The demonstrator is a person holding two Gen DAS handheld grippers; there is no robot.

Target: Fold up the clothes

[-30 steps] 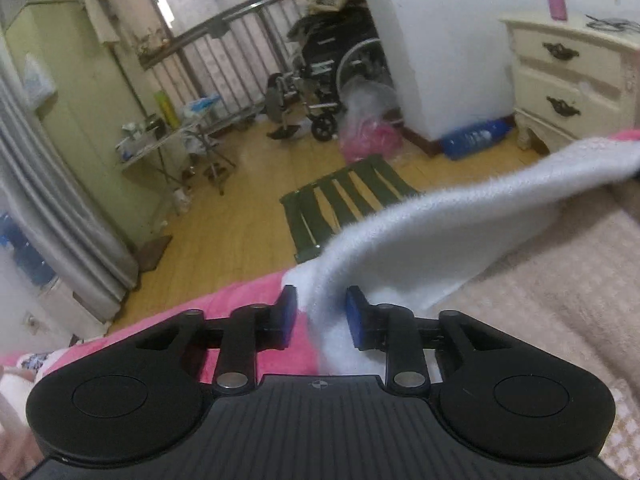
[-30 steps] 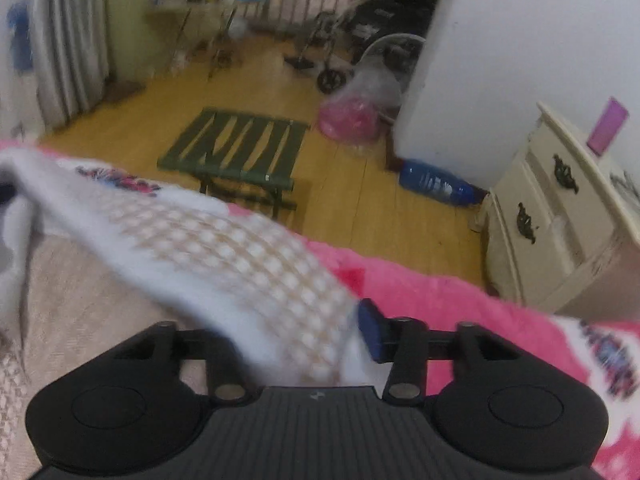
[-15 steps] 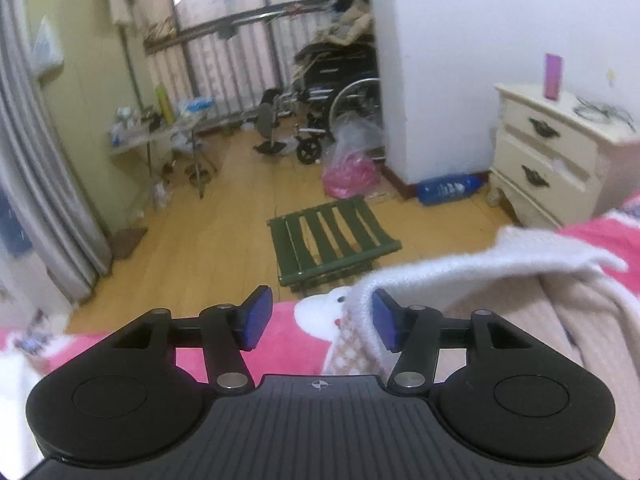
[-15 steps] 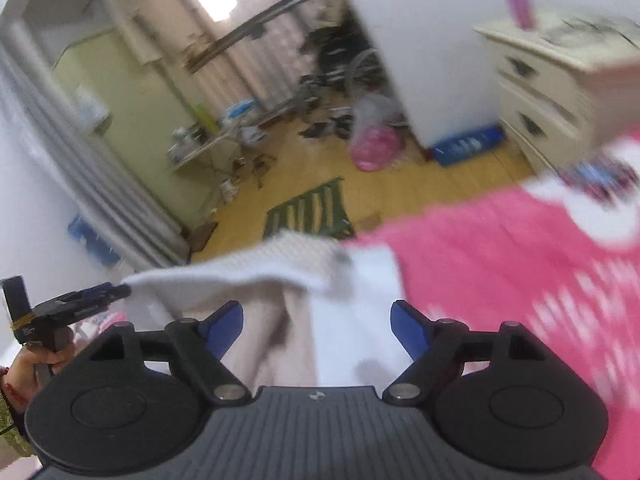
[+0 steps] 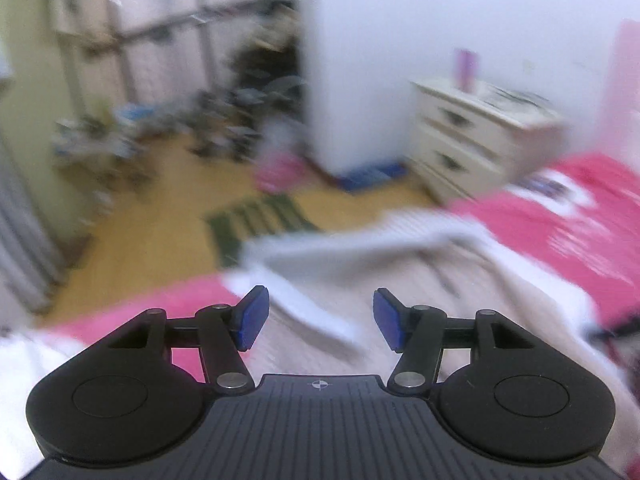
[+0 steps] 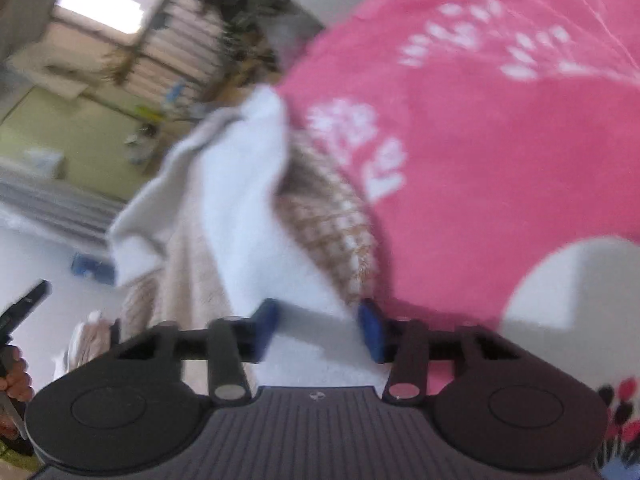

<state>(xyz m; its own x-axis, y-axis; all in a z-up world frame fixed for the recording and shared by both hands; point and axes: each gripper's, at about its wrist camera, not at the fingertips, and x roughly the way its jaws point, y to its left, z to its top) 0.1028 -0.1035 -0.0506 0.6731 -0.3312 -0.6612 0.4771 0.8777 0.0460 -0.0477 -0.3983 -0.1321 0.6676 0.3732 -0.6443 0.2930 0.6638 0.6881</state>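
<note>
Left wrist view is showing the left tongs [image 5: 316,318] wide open, having just let go of the towel [image 5: 360,264] lying on the bed [image 5: 560,232]. Right tongs [image 6: 318,330] are closing around a towel edge for another fold.

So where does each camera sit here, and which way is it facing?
Left wrist: on the left gripper, facing over the bed toward floor and dresser; open fingers show, clear of the garment.
Right wrist: on the right gripper, rolled, facing down at the pink bedspread; jaws just closing around garment; a hand at left.
Shared: garment, bedspread.
</note>
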